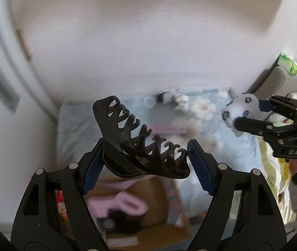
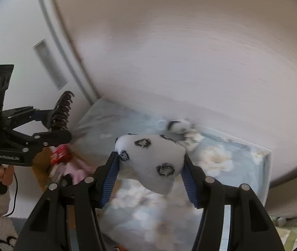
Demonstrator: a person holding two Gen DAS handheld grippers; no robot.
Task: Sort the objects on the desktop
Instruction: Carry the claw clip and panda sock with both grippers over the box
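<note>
A large black hair claw clip (image 1: 142, 144) hangs in the air, and my left gripper (image 1: 146, 156) is shut on it, blue pads pressing both ends. From the right wrist view the same clip (image 2: 61, 110) shows at the left in that gripper (image 2: 52, 125). A white cloth with black rose prints (image 2: 152, 163) is pinched between the blue pads of my right gripper (image 2: 150, 167), which is shut on it. In the left wrist view this cloth (image 1: 239, 109) and the right gripper (image 1: 251, 115) show at the right edge.
Below lies a pale blue flowered surface (image 2: 242, 154) against a white wall, with a small black-and-white item (image 2: 179, 125) at its far edge. A brown cardboard box (image 1: 154, 205) holds pink cloth (image 1: 125, 205) and a dark item. A red packet (image 2: 61, 152) lies by the box.
</note>
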